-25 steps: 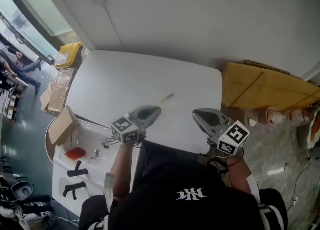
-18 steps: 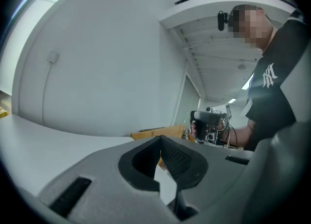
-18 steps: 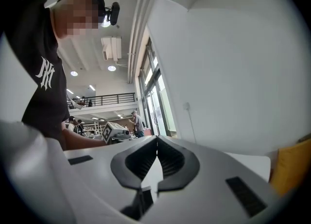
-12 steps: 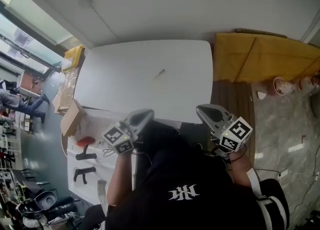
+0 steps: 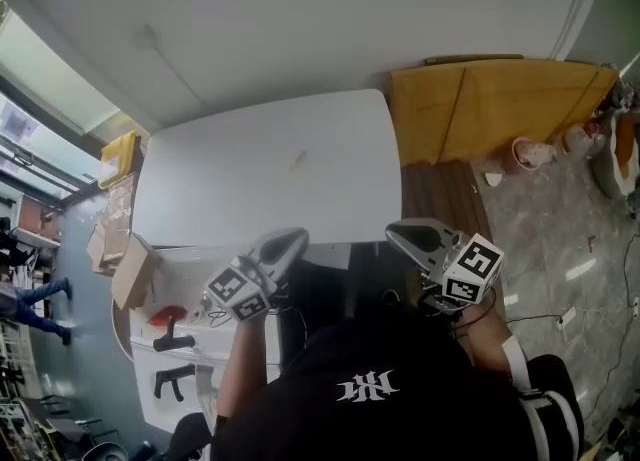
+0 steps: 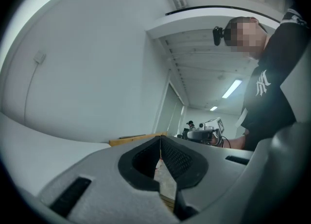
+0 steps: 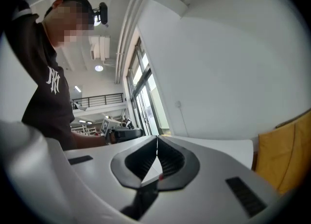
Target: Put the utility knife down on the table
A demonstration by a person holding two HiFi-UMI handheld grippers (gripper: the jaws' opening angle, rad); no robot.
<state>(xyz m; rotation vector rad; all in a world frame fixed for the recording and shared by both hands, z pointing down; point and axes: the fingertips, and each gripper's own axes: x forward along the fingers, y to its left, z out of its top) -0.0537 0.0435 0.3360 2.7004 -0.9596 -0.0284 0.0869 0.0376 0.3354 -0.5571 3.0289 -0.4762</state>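
Near the body, the left gripper (image 5: 290, 240) and right gripper (image 5: 400, 232) are held with jaws pressed together and nothing pinched. Both have been drawn back off the tabletop (image 5: 230, 189). Farther out, the utility knife (image 5: 298, 160) is seen lying there alone. The task is judged done.

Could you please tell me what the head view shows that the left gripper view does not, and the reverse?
Only the head view shows a small thin tan object, possibly the utility knife, lying on the white rectangular table, and an open brown cardboard box off to the left. Only the left gripper view shows that the left tool is shut, jaws together with nothing between them, plus ceiling strip lights. Both show the table, the right tool and the person's black shirt.
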